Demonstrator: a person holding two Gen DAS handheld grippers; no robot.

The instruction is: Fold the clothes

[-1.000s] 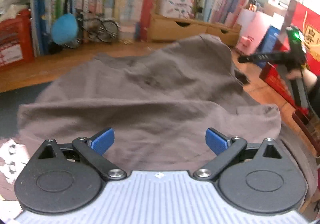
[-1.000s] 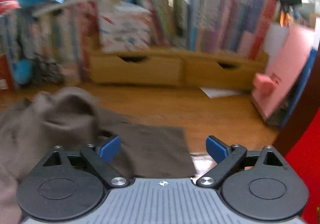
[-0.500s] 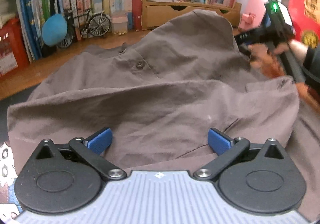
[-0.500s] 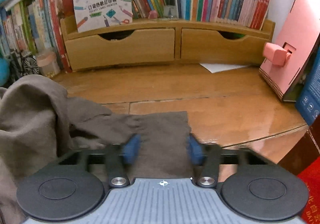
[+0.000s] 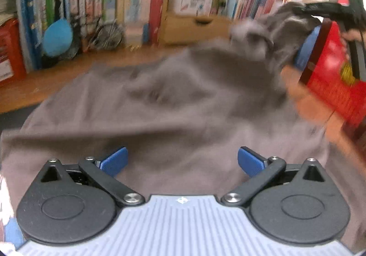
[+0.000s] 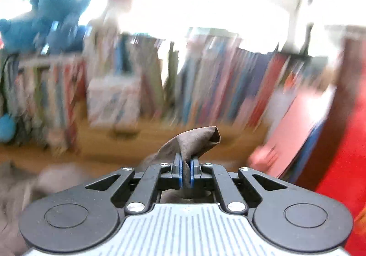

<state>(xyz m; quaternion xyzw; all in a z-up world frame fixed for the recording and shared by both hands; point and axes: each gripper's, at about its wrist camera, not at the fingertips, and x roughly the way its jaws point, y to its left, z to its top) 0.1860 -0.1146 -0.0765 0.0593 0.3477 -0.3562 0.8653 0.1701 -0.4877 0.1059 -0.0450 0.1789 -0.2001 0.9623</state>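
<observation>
**Right side finally grabbing the shirt corner**

Starting closest: left gripper hovering wide open just above the near edge of the crumpled brown-grey cotton shirt, blue pads spread far apart, nothing between them. Still sitting in pretty much the same low, level spot as a second ago, pointing across the fabric toward the shelf.

Moving further out: right gripper now clamped tight on a bunched corner of the shirt, after being wide open a second ago and closing half a second back. Lifting that corner up and away from the wooden tabletop, tilting upward too, with lots of motion blur. Probably meaning the first fold getting underway, or at least a shake-out to flatten things.

Rest of the shirt still lying heaped across the table, stretching up to the raised corner at far right. Beyond that, just the row of colourful upright books.
</observation>
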